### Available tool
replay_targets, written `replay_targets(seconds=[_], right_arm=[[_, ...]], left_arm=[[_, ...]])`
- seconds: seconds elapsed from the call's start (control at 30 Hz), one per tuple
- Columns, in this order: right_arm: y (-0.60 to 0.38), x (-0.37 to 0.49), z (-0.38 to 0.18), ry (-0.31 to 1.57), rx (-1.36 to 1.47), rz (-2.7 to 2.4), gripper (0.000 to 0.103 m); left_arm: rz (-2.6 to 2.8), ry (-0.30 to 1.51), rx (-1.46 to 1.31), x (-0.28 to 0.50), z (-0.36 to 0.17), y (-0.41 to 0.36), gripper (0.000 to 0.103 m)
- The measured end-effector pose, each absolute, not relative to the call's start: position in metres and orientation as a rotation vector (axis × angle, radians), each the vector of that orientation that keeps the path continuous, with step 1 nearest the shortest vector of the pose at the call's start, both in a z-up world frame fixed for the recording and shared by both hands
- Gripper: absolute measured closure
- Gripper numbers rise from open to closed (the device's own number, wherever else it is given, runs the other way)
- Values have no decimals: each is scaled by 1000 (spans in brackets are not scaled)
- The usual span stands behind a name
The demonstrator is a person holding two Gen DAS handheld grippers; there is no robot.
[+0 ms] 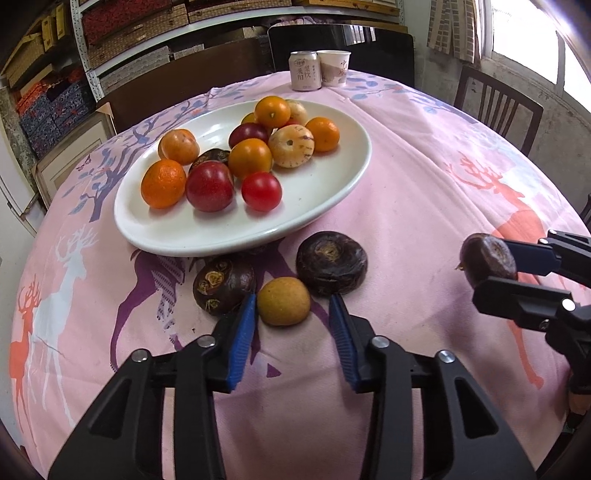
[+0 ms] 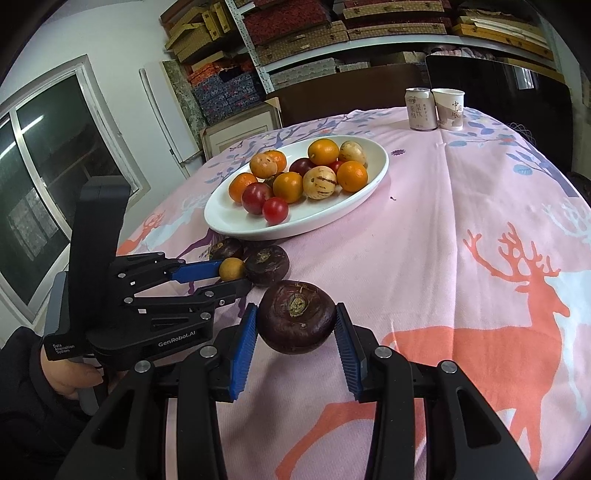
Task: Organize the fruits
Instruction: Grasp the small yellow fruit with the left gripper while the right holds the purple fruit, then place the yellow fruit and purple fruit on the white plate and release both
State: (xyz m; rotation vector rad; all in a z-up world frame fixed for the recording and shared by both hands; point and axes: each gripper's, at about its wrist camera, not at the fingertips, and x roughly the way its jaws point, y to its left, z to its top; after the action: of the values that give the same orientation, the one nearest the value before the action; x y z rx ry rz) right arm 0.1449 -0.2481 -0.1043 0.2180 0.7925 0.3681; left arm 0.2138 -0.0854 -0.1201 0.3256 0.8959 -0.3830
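A white oval plate (image 1: 321, 199) (image 2: 332, 218) on the pink tablecloth holds several oranges, red plums, a tomato and pale melons. Before it lie two dark water chestnuts (image 1: 331, 267) (image 1: 223, 285) and a small yellow-brown fruit (image 1: 283, 301) (image 2: 231, 268). My left gripper (image 1: 291, 306) (image 2: 227, 275) is open, its blue fingers on either side of the yellow-brown fruit, apart from it. My right gripper (image 2: 295, 317) (image 1: 491, 269) is shut on a dark water chestnut (image 2: 297, 317) (image 1: 487, 260), held above the cloth to the right.
A drink can (image 1: 304, 70) (image 2: 419, 109) and a paper cup (image 1: 334, 66) (image 2: 450, 109) stand at the table's far edge. Dark chairs (image 1: 495, 99) stand behind the table. Shelves of boxes (image 2: 295, 33) line the back wall.
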Motion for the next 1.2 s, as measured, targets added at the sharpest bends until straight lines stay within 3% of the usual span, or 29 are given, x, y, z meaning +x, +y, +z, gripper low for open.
replay_targets(seconds=[0.3,0.33,0.87,1.2], right_arm=[[-248,146,-105,795,224,369,61],[-248,146,-105,794,225,369,61],[-251,150,-100,813,234,341,61],[-252,189,-34,702,147,337,61]], left_arm=[[-371,892,348,213,-122,-86,67],[-364,889,351,213,-122,-86,74],[-260,760,206,177,-78,-25,75],[-231,660,176,211,-35,-23,74]])
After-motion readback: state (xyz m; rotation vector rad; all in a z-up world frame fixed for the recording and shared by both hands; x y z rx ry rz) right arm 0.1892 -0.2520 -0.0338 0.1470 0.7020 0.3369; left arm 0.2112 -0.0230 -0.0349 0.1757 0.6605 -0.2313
